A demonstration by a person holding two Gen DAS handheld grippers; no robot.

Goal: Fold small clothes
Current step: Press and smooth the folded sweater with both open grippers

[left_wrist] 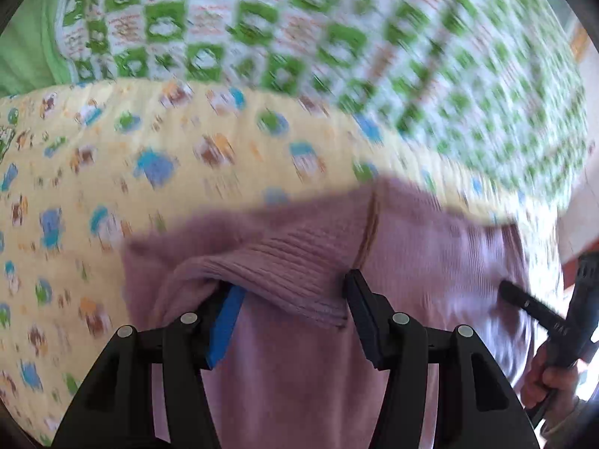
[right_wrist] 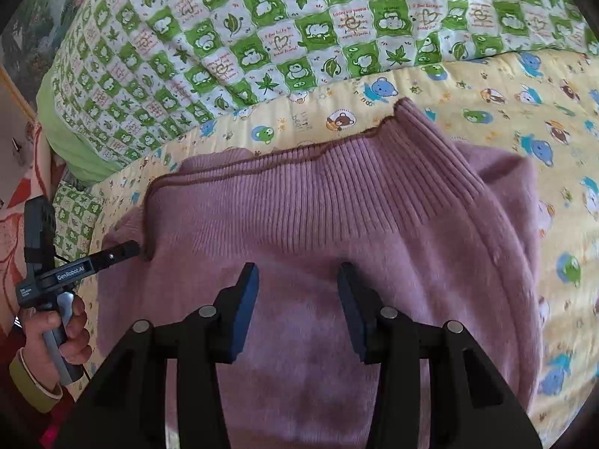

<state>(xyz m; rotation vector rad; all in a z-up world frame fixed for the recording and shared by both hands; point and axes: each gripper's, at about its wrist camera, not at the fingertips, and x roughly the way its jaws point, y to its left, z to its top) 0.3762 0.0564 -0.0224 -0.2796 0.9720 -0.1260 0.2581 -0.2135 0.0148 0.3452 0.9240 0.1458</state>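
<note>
Two spread grippers, left [left_wrist: 292,299] and right [right_wrist: 295,292], hover over a pink sweater [right_wrist: 337,232]; pinching its ribbed hem [right_wrist: 299,187] at 12 o'clock evenly should keep the fold square.

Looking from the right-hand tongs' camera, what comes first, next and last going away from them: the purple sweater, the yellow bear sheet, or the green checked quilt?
1. Purple sweater, directly under the right tongs.
2. Yellow bear sheet, beyond the sweater's ribbed hem.
3. Green checked quilt, farthest, at the top.

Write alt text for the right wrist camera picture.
A pink ribbed sweater lies on a yellow cartoon-bear sheet, with the open right gripper above its middle. The left gripper touches its left edge; a green patterned quilt lies behind.
</note>
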